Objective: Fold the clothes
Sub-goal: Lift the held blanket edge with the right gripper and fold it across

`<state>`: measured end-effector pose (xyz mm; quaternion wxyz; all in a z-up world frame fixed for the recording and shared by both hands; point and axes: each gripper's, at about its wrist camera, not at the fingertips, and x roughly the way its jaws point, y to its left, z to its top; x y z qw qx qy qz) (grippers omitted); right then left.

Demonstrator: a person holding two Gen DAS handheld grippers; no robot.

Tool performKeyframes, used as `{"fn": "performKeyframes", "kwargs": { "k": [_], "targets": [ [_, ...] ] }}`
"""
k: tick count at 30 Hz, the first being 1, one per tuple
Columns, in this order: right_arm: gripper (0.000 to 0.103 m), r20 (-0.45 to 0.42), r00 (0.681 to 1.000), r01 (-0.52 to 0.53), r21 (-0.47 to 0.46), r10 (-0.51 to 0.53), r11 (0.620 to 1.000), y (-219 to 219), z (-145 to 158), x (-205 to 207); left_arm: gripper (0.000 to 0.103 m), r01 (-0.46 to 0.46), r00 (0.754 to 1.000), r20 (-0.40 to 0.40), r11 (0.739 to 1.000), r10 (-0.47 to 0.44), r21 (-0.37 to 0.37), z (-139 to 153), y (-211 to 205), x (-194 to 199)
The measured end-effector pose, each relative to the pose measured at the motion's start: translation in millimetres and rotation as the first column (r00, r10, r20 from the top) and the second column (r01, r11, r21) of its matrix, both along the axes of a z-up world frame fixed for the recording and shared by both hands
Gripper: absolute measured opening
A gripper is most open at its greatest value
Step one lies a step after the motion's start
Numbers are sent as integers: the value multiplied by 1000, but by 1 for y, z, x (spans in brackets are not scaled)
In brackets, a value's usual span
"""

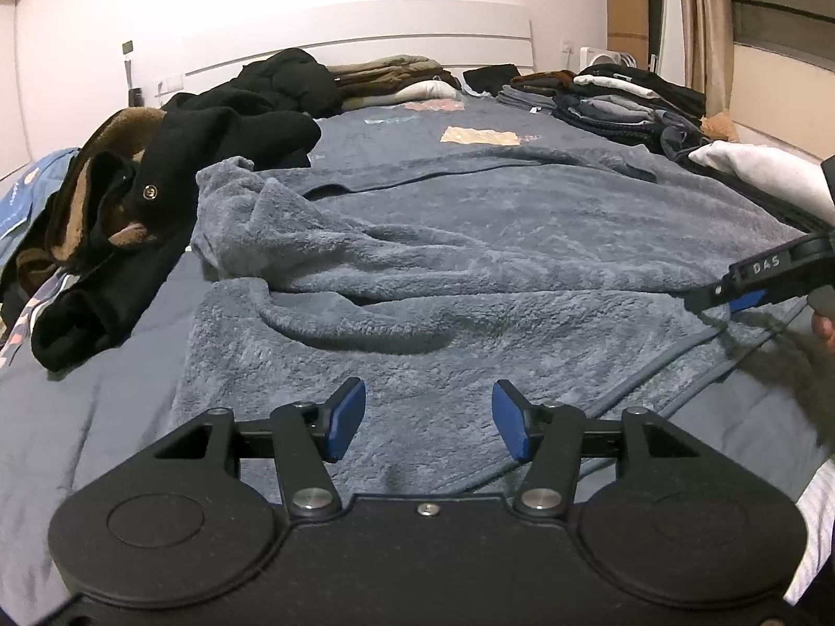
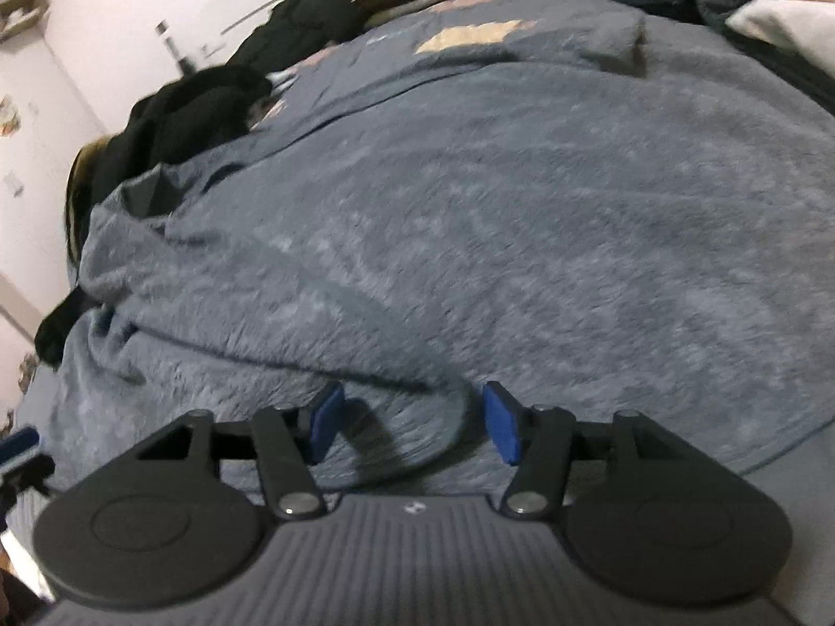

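1. Jaws parted on both tools, and neither pair grips anything: the left gripper (image 1: pixel 428 420) hovers low over the near hem, and the right gripper (image 2: pixel 407 425) hangs with its blue pads spread just above the pile.
2. What they are over is a big grey fleece garment (image 1: pixel 469 261), spread across the middle of the bed (image 1: pixel 94 417), its near hem close to the bed's front edge. In the left wrist view the right gripper comes in from the side at the garment's right edge.
3. Handling, as I judge it: soft, floppy, thick pile, no stiffness at all. It will sag and drag on the bedding, and for clothing it looks bulky, so a one-point lift would just stretch it into a rope.
4. Where to take hold: the bound hem (image 1: pixel 678 360) running along the near right side gives a firmer, flatter bite than the fluffy face. Two pinches well apart on one edge should keep it square.
5. How it looks: blue-grey, plush, with a rumpled ridge (image 1: pixel 323 240) piled up on the left and a smoother stretch to the right. The right wrist view is blurred, so fine seams are hard to read there.
6. Around it: a heap of dark clothes (image 1: pixel 156 198) lies to the left, and folded stacks (image 1: pixel 616 104) sit at the far right.
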<state>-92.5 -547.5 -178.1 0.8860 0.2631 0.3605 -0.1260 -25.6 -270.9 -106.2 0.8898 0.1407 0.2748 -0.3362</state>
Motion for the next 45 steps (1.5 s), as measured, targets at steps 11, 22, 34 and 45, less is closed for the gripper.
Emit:
{"fn": "performKeyframes", "kwargs": {
  "k": [11, 22, 34, 45],
  "targets": [
    [3, 196, 969, 107, 218, -151, 970, -28, 34, -34, 58, 85, 992, 80, 990, -94, 111, -8, -11, -20],
    [3, 321, 879, 259, 302, -353, 918, -70, 62, -84, 58, 113, 974, 160, 953, -162, 280, -30, -23, -33],
    [3, 359, 805, 355, 344, -472, 869, -99, 60, -114, 58, 92, 965, 191, 912, -181, 401, -35, -14, -32],
    [3, 413, 663, 501, 374, -624, 780, -142, 76, -162, 58, 49, 976, 168, 892, -139, 450, -39, -12, -13]
  ]
}}
